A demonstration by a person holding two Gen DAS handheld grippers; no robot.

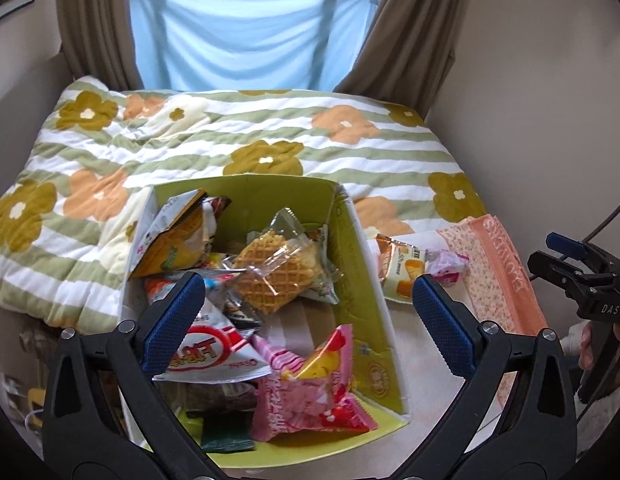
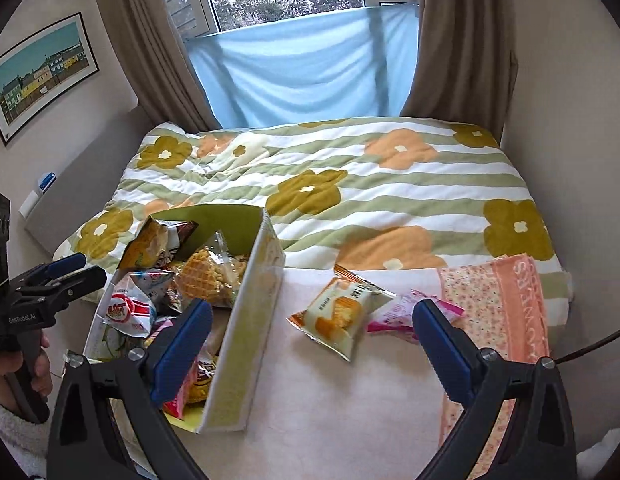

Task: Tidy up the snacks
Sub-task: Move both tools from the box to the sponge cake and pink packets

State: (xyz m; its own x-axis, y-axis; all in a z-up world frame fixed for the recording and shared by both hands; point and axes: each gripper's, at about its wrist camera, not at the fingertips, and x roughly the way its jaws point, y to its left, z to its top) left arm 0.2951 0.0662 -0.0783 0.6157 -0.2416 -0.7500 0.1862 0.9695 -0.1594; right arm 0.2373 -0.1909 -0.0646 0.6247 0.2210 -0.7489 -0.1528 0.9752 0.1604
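Inside the green box (image 1: 350,264) lay most of the snacks: a waffle pack (image 1: 277,276) in clear wrap sat on top near the middle, a red and white packet (image 1: 209,352) lay toward the left side, and a pink packet (image 1: 310,396) rested in the near corner. An orange pouch (image 1: 177,240) leaned against the far left wall of the box. Outside the box, to its right, a yellow cake packet (image 2: 342,312) lay on the white surface, and a small pink packet (image 2: 402,312) lay just beside it, touching its right edge. Further right was a peach floral towel (image 2: 506,312). The box stood at the foot of a bed with a striped flower quilt (image 2: 350,184), and behind the bed hung brown curtains and a blue cloth.

The left gripper (image 1: 305,312) hovered over the box with its fingers spread and holding nothing. The right gripper (image 2: 310,344) hovered above the two loose packets, and its fingers were also spread and empty.
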